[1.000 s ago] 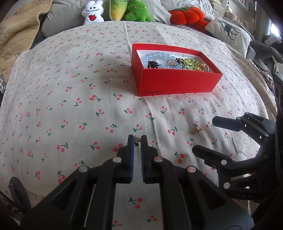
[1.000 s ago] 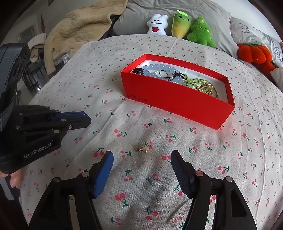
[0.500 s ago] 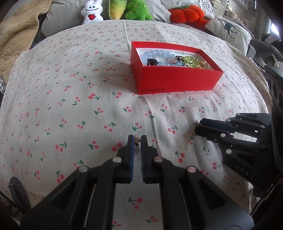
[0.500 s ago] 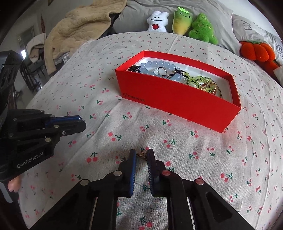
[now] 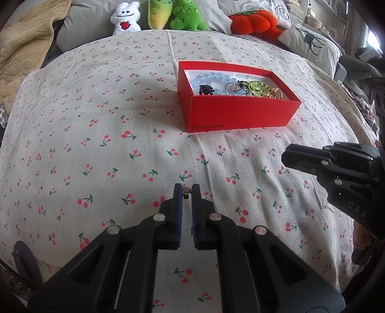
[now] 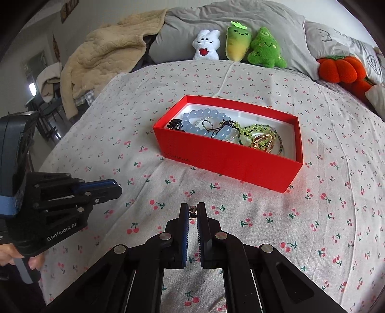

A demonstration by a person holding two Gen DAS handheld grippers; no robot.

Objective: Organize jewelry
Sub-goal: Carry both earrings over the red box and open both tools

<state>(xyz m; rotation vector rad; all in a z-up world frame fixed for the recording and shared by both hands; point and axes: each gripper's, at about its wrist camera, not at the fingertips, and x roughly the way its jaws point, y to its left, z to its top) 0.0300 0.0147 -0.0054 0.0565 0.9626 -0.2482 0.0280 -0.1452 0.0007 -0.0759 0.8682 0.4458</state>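
We see two small earrings, each pinched at a claw's tips. The left claw is pressed together on a tiny gold earring; the right claw is pressed together on a small dark-and-gold earring. Both hang above the sheet, short of the red box.

The red box sits open on the bed, near the middle. Inside on a white lining we note a pale blue bead bracelet, a black clip at the left end, a green beaded bracelet and a gold ring-like piece toward the right end. Pieces overlap; finer detail we cannot tell.

The surface is a bed with a cherry-print sheet, cream with red cherries, lightly wrinkled. Between the claws and the box we see only bare sheet.

At the head of the bed: a grey pillow, with a white plush, a yellow-green plush and a green plush in a row. An orange pumpkin plush lies to the right, a deer-print pillow beyond it. A beige quilted blanket is heaped at the left corner. The room's edges are blurred.
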